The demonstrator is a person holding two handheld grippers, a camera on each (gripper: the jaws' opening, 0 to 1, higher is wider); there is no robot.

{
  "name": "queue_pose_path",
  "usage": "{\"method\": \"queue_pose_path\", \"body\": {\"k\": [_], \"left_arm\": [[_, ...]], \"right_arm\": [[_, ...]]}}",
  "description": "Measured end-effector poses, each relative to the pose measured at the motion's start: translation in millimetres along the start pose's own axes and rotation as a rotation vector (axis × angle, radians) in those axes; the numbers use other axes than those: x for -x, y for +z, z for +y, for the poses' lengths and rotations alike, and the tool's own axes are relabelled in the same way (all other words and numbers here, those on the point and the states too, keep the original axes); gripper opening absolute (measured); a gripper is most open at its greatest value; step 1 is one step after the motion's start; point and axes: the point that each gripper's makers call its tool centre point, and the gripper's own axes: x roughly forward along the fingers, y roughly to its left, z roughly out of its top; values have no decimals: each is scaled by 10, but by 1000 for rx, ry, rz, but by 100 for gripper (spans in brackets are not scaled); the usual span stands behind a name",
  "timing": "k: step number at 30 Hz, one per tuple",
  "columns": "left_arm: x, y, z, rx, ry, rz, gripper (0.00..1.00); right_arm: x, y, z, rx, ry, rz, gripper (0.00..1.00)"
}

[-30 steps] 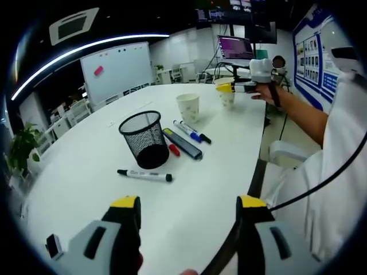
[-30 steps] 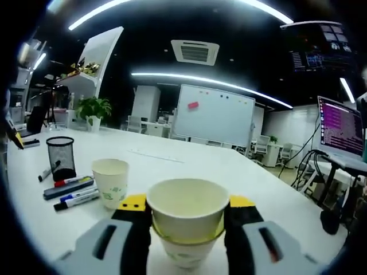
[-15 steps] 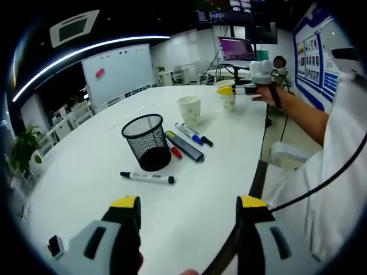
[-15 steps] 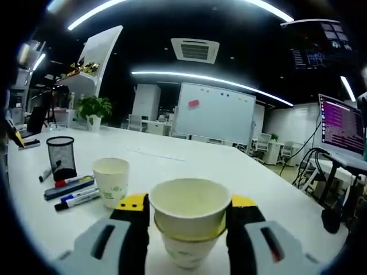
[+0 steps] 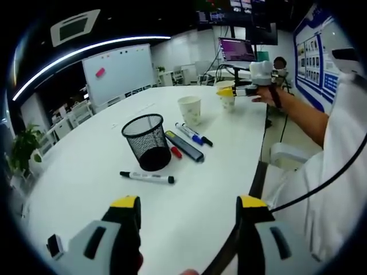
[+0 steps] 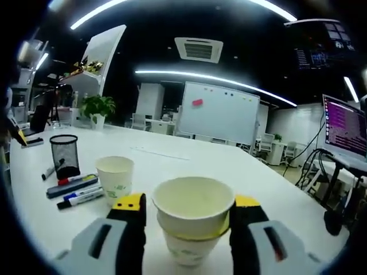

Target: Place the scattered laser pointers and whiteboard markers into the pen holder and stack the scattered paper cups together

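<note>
lower cup (image 6: 184,255) base hidden, marker labels unreadable

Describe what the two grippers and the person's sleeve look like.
Both the left gripper and the right gripper have grey bodies, black jaws and yellow tips. A black cable runs across the person's white sleeve.

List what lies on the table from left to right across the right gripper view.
Black marker → mesh holder → red marker → blue marker → lone cup → cup held in the right gripper, seated in another cup.
</note>
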Motion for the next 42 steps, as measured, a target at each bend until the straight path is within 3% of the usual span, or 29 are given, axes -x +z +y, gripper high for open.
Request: {"method": "queue_pose_path", "body": {"k": [20, 36, 42], "left_arm": [[31, -32, 24, 15, 9, -5, 68], [20, -29, 9, 12, 5, -3, 68], [21, -43, 13, 15, 6, -2, 68]], "right_arm": [[-22, -19, 114, 14, 29, 14, 62], [-35, -49, 52, 20, 16, 19, 65], [-43, -35, 29, 20, 14, 12, 77]]}}
